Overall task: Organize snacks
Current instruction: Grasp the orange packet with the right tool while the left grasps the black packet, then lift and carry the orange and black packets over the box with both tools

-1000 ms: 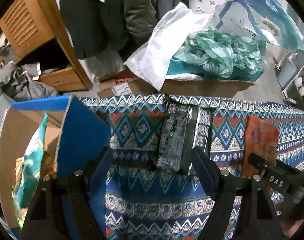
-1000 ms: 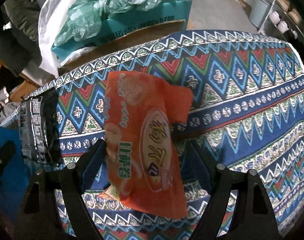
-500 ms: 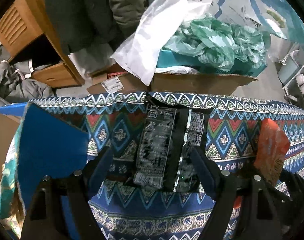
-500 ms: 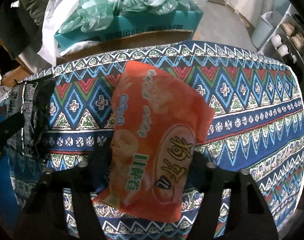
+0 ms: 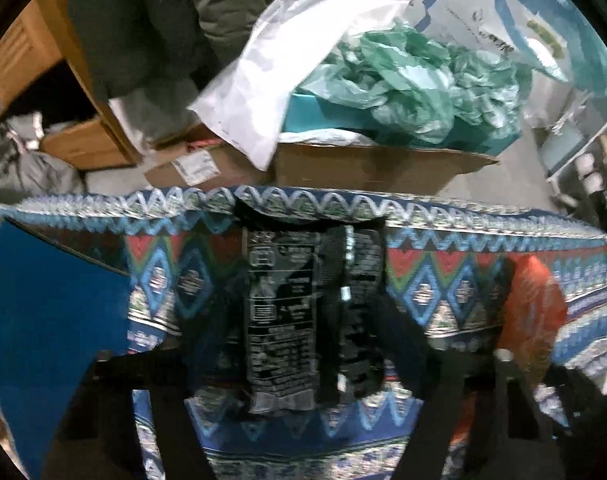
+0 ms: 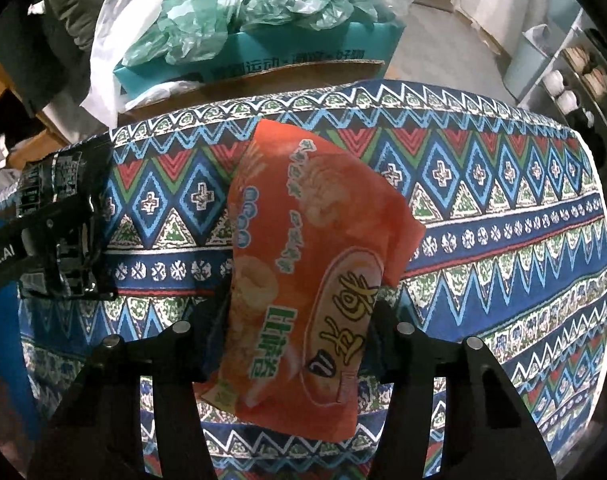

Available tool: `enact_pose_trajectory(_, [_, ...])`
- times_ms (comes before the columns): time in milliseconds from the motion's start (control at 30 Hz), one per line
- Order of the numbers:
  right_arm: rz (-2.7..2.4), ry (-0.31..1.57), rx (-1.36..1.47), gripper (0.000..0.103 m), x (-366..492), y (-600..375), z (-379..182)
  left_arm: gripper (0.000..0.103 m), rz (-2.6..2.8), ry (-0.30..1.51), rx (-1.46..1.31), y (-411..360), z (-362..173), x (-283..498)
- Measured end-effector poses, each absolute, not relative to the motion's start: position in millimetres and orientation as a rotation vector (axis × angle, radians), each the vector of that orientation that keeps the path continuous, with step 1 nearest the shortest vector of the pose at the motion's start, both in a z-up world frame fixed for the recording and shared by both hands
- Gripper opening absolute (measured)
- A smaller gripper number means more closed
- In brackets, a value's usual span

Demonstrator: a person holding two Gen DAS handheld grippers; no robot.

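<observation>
Orange snack packet [image 6: 303, 280], puffy, green and white lettering, lies on patterned cloth [image 6: 503, 208]; right gripper [image 6: 299, 332] closing, fingers touching both its sides. Left gripper [image 5: 287, 344] closing around black packet [image 5: 287, 320]; contact blurred. Only left view shows blue box flap [image 5: 51, 320].

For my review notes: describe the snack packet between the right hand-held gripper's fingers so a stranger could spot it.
On the patterned blue tablecloth, look right of the black packet. The orange packet lies between the closing fingers of the right hand-held gripper. It is the only orange one, with green lettering.
</observation>
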State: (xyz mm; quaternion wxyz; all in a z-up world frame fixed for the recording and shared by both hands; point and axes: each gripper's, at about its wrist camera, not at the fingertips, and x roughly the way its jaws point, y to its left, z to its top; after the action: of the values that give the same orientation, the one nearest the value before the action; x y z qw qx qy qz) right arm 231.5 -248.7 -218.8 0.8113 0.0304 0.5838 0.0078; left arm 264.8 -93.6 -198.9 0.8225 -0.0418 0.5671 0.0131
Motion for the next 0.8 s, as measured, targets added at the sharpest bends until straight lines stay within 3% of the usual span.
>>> enact_pose_trajectory(200, [0.017, 1.249, 0.087, 0.055, 228, -255, -217, 0.045, 0.010, 1.215, -0.081, -101, -196, 262])
enact_pose_trajectory(433, [0.026, 1.243, 0.085, 0.055, 218, -260, -209, 0.038, -0.010, 1.205, -0.081, -100, -187, 251])
enact_pose_trajectory(567, [0.032, 1.234, 0.079, 0.054, 210, -261, -201, 0.029, -0.032, 1.187, -0.087, -100, -179, 241])
enact_pose_trajectory(800, [0.037, 1.219, 0.069, 0.054, 194, -264, -185, 0.028, -0.073, 1.153, -0.055, -105, -163, 216])
